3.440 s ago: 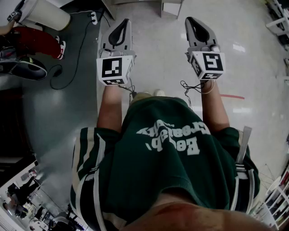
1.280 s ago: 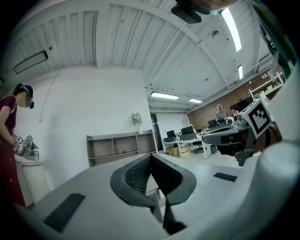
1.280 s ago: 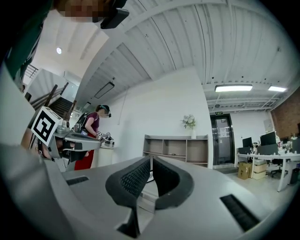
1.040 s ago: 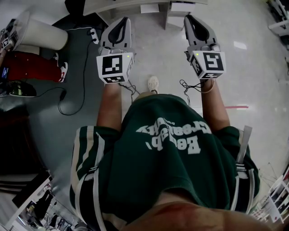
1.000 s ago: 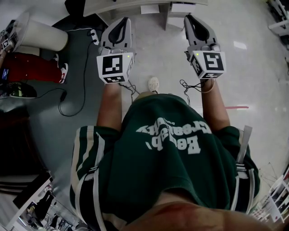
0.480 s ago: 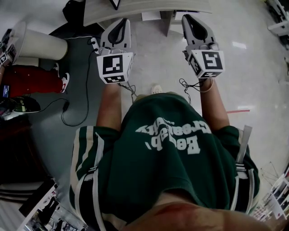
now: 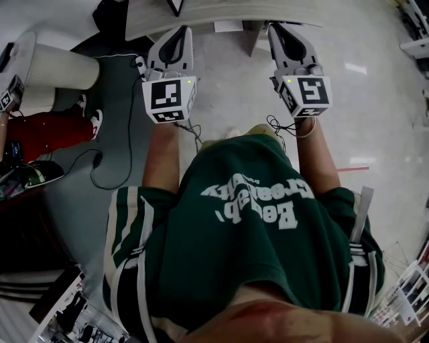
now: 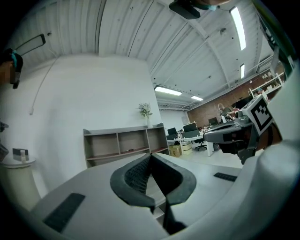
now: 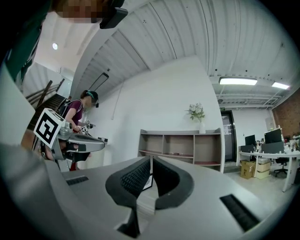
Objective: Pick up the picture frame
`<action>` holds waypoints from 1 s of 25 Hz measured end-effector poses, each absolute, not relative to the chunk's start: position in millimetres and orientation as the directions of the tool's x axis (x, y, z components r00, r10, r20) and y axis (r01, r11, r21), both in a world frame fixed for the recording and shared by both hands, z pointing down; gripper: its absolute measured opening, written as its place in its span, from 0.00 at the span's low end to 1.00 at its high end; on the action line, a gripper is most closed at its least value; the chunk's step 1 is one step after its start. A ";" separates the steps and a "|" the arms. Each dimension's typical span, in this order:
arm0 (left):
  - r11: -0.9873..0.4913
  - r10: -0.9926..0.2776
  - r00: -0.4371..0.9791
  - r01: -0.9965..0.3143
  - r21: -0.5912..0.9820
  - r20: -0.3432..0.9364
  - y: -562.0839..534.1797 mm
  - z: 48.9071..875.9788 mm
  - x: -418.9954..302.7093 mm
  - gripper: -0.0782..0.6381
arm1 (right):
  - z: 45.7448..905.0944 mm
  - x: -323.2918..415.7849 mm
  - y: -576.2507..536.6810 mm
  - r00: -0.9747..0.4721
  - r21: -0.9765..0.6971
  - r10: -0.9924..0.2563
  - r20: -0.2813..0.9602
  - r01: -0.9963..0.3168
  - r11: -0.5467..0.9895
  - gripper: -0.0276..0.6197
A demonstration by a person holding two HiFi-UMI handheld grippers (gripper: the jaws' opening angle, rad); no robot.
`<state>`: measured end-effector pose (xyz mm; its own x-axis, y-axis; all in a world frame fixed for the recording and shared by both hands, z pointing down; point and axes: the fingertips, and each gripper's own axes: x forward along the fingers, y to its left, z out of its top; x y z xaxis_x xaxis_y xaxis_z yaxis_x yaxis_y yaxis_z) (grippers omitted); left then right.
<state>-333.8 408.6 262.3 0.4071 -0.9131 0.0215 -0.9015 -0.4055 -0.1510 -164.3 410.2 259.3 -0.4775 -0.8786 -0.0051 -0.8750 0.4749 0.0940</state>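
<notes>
The picture frame shows only as a dark corner on the pale table at the top edge of the head view. In the right gripper view a small dark-edged frame peeks through below the jaw tips. My left gripper is held level before the table's near edge, shut on nothing. My right gripper is beside it at the same height, also shut and empty. Each gripper sees the other: the right gripper at the right, the left gripper at the left.
A white cylinder and a red object sit on the floor at the left, with a black cable nearby. A low open shelf with a potted plant stands against the far wall. Another person stands to the left.
The table edge and the frame's corner have come into view at the top. Both grippers have moved forward toward the table together, still shut.
</notes>
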 end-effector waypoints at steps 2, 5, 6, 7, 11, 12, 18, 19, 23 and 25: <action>-0.401 -0.915 0.402 -0.905 -0.144 0.023 403.7 258.5 -345.1 0.13 | 256.1 -176.0 407.9 -0.483 0.098 -0.876 0.006 -0.871 0.481 0.10; -0.395 -0.918 0.396 -0.908 -0.138 0.023 397.6 249.1 -356.2 0.13 | 246.3 -184.4 401.9 -0.484 0.103 -0.875 0.011 -0.870 0.483 0.10; -0.395 -0.918 0.396 -0.908 -0.137 0.025 392.5 249.7 -347.3 0.13 | 246.4 -174.7 396.3 -0.484 0.103 -0.875 0.009 -0.870 0.482 0.10; -0.396 -0.918 0.396 -0.908 -0.137 0.029 386.1 251.9 -334.0 0.13 | 247.7 -161.0 389.0 -0.485 0.104 -0.875 0.004 -0.870 0.482 0.10; -0.387 -0.922 0.386 -0.911 -0.143 0.037 357.0 258.4 -303.2 0.13 | 255.6 -130.5 355.4 -0.495 0.098 -0.869 0.007 -0.865 0.493 0.10; -0.384 -0.923 0.383 -0.912 -0.145 0.035 349.8 258.4 -303.6 0.13 | 256.4 -131.6 347.2 -0.499 0.097 -0.867 0.007 -0.862 0.497 0.10; -0.357 -0.934 0.357 -0.922 -0.149 0.029 305.1 255.0 -316.9 0.13 | 254.3 -143.8 297.1 -0.514 0.092 -0.858 0.025 -0.853 0.514 0.10; -0.349 -0.937 0.348 -0.925 -0.146 0.033 295.8 257.1 -317.3 0.13 | 255.9 -143.7 286.6 -0.523 0.094 -0.852 0.019 -0.847 0.523 0.10; -0.330 -0.944 0.327 -0.931 -0.157 0.044 257.3 273.1 -298.5 0.13 | 271.3 -127.8 242.9 -0.555 0.083 -0.832 -0.009 -0.829 0.553 0.10; -0.325 -0.946 0.322 -0.932 -0.161 0.047 234.7 279.0 -275.2 0.13 | 277.1 -106.8 218.0 -0.567 0.077 -0.824 -0.010 -0.822 0.565 0.10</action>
<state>-275.2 234.7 279.0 0.3219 -0.9456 0.0469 -0.9317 -0.3252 -0.1615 -106.8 218.0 277.1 -0.5671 -0.8236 -0.0098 -0.8216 0.5648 0.0774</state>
